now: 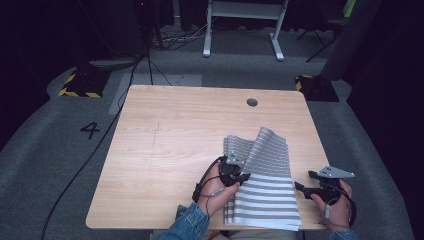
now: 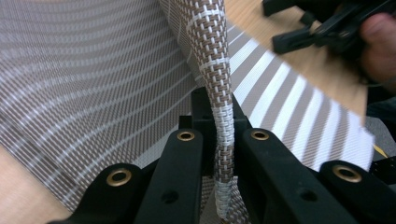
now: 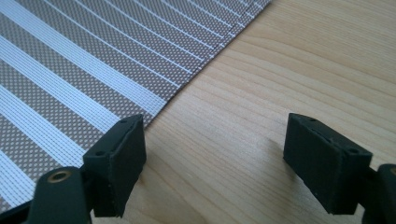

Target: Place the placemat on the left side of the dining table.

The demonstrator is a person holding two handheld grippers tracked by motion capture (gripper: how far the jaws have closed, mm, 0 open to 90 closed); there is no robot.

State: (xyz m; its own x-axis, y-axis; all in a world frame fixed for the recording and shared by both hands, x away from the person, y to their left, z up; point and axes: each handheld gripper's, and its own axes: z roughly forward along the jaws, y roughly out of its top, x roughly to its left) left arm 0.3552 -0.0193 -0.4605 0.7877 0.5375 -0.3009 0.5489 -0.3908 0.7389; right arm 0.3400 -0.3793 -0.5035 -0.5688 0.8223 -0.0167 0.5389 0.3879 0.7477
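Left hand-held gripper (image 1: 243, 176) at striped mat (image 1: 267, 190) on wooden table (image 1: 175, 135).

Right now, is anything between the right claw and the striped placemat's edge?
Nothing visible. The right claw stands open over bare table, with the striped placemat edge right beside one of its jaws and no object between. The left claw is already shut on a raised fold of the mat.

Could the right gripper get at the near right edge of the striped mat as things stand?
Probably yes. The right gripper has open, empty jaws beside the striped mat, with bare table between them. The left gripper holds a raised fold farther left.
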